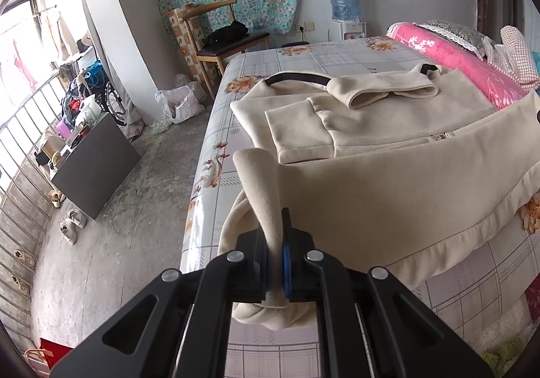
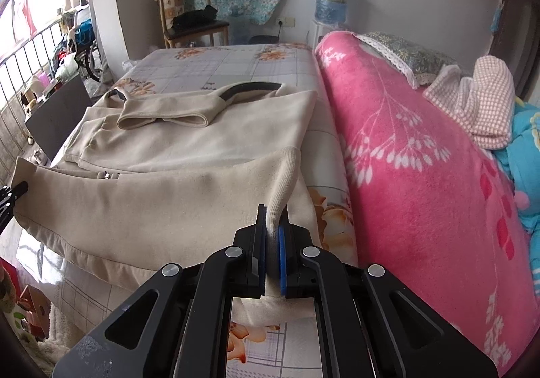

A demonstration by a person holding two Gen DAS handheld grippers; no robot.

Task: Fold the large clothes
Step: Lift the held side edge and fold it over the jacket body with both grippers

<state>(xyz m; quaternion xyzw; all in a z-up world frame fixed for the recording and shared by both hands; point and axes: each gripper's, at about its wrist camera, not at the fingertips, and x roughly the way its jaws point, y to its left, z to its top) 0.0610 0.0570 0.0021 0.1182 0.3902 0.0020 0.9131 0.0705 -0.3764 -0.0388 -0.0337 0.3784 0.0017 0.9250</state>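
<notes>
Left wrist view: my left gripper [image 1: 275,239], at the lower centre of the frame, is clamped on a ribbed corner of the cream jacket [image 1: 388,128], the cloth pinched between its black fingers [image 1: 256,253] and rising above them as a fold. The jacket fills the centre and right of the frame, spread over the floral bedsheet [image 1: 303,57]; its near hem is raised off the sheet, its far part lies flat with one sleeve [image 1: 388,91] folded across the chest. A wooden chair [image 1: 222,36] stands at the upper centre, a water dispenser [image 1: 346,6] to its right.

Right wrist view: my right gripper [image 2: 274,243], lower centre, is closed on the opposite ribbed corner of the jacket [image 2: 168,202], which stretches leftward from the jaws across the frame. At the far left edge I see the tip of the left gripper [image 2: 15,192] touching the hem. A pink blanket [image 2: 422,175] occupies the right half, just beside the garment, with a checked cloth [image 2: 482,101] at its upper right.
</notes>
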